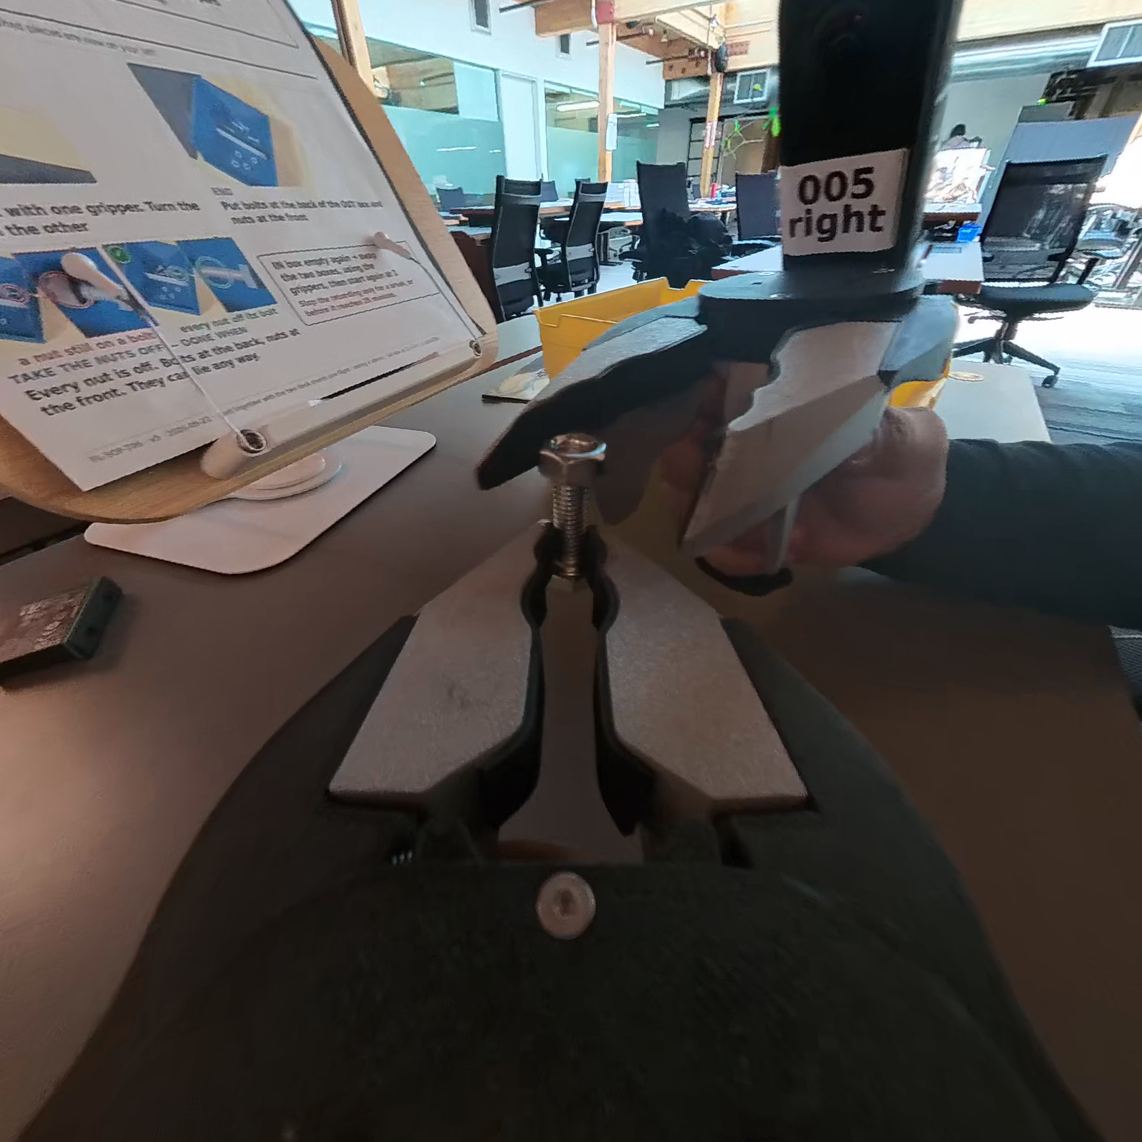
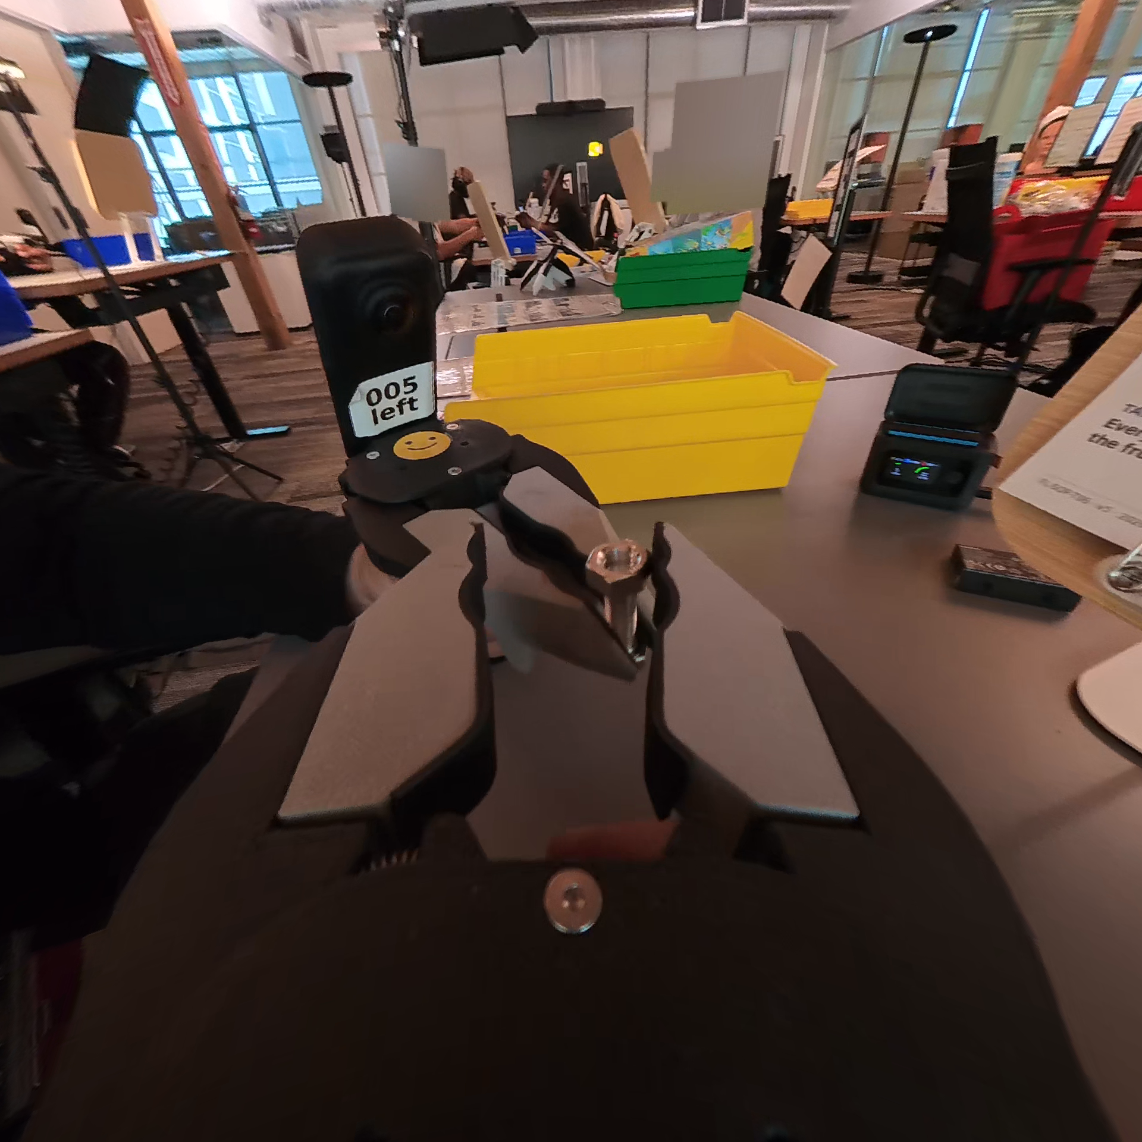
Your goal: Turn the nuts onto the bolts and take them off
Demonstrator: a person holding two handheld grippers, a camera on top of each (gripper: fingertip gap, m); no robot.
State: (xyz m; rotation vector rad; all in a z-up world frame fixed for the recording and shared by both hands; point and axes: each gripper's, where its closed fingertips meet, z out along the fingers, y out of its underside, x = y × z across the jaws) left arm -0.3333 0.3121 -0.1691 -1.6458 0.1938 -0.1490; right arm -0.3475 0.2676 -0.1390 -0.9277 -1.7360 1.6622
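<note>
nut (image 1: 571, 454): a steel hex nut is seen sitting right at the top end of the thread, only just started by the look of it, so it's judged to be barely engaged either way.

bolt (image 1: 566, 531): held upright above the table, head down, clamped at its lower end between the tips of the near gripper.

left gripper (image 1: 566, 571): fingers are pinched closed on the bolt, low on the shank near the head. The grip looks narrow, only the tip notches are doing the work.

right gripper (image 2: 565, 584): fingers are spread wide. In the right wrist view the nut sits just inside the right-hand finger (image 2: 729, 673), with a clear gap to the left one. Whether that finger is touching the nut can't be told.

risk: if the spread fingers are closed off-centre, the bolt could be pushed sideways and twisted out of the thin tip grip. A nut this loosely seated could also be knocked off and dropped, or cross-threaded if it's turned while tilted.

yellow bin (image 2: 642, 401): parked farther back on the table, well apart from the action.

instruction sheet (image 1: 204, 235): propped on a stand at the far left.

table (image 1: 185, 710): dark surface under everything.
</note>
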